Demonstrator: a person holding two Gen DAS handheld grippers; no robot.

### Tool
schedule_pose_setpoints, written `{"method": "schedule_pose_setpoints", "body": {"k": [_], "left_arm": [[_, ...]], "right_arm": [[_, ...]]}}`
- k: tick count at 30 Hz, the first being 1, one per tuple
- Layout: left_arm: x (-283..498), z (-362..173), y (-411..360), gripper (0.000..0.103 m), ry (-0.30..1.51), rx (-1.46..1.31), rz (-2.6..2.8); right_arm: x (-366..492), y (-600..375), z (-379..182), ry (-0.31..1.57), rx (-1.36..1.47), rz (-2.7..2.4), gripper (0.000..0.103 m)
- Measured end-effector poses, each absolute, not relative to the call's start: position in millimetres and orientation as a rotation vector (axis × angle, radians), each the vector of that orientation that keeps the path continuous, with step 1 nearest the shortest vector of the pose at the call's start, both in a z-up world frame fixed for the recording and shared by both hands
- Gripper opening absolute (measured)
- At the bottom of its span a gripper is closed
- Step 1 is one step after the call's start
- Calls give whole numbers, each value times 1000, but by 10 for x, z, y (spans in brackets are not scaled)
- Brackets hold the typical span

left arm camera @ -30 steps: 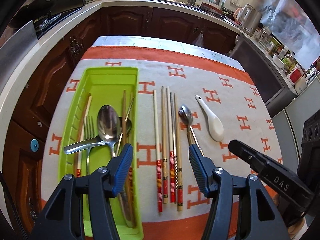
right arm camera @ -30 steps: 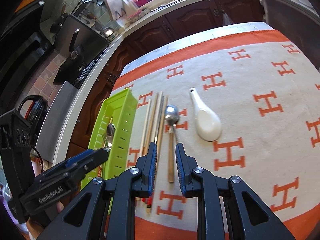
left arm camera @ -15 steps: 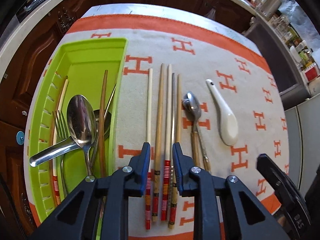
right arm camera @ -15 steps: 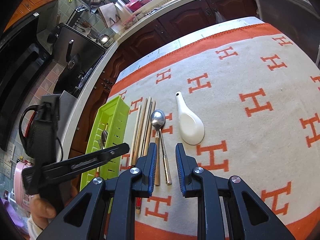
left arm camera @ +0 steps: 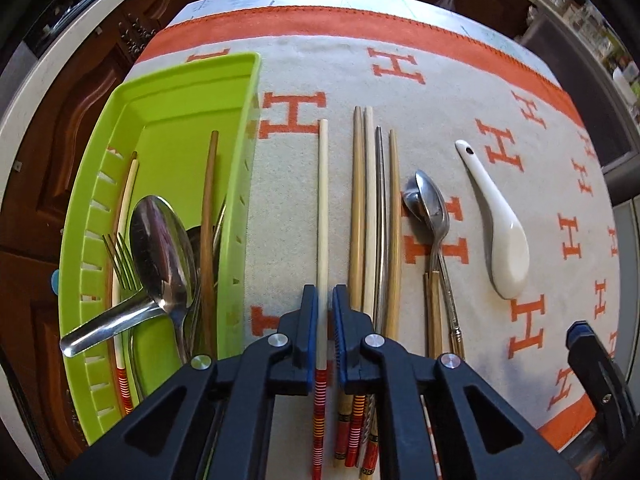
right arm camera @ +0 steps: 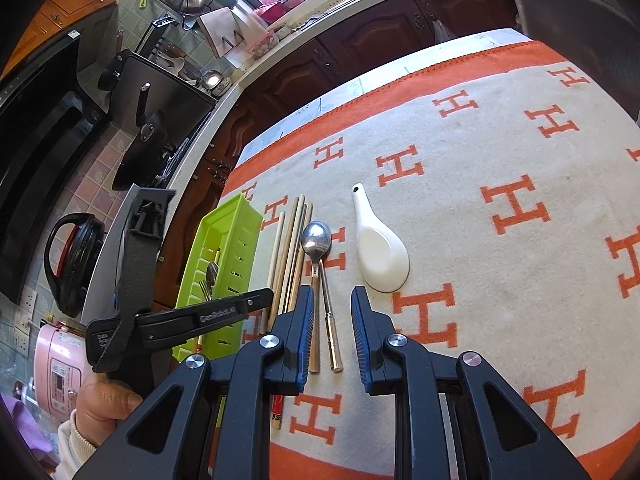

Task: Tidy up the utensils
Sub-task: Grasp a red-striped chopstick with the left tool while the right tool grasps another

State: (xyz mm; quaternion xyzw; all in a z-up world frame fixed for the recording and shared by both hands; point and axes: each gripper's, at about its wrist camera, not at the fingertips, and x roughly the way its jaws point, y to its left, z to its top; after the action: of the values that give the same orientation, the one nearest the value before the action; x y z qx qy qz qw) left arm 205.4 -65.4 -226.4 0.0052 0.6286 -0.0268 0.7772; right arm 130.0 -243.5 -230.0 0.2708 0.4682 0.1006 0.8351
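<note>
My left gripper [left arm camera: 324, 320] is shut on a pale chopstick [left arm camera: 322, 208] with a red striped end, which lies on the cloth just right of the green tray [left arm camera: 240, 80]. The tray holds a metal spoon [left arm camera: 162, 244], a fork and chopsticks. Several more chopsticks [left arm camera: 374, 220] lie right of the held one, then two stacked metal spoons [left arm camera: 430, 208] and a white ceramic spoon [left arm camera: 504, 240]. My right gripper [right arm camera: 331, 320] hovers above the metal spoons' handles [right arm camera: 330, 328], jaws slightly apart and empty. The white spoon [right arm camera: 380, 256] lies ahead to the right.
The table is covered by a beige cloth [right arm camera: 520, 160] with orange H marks and an orange border. Dark wood cabinets [right arm camera: 360, 52] and a counter stand beyond the far edge. A pink cooker [right arm camera: 56, 368] and a black kettle [right arm camera: 72, 260] are at the left.
My left gripper has dropped lower and closed on the leftmost loose chopstick. My right gripper has shifted little and its jaws have opened a bit wider.
</note>
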Motion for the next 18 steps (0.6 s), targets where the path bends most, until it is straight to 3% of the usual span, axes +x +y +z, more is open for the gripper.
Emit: {"method": "schedule_pose_setpoints", "body": {"k": [18], "left_arm": [[2031,-2301,-1024,11,1358,-27,-180]], "right_arm": [[1298,-2393,-2305,996,569,220,19]]}}
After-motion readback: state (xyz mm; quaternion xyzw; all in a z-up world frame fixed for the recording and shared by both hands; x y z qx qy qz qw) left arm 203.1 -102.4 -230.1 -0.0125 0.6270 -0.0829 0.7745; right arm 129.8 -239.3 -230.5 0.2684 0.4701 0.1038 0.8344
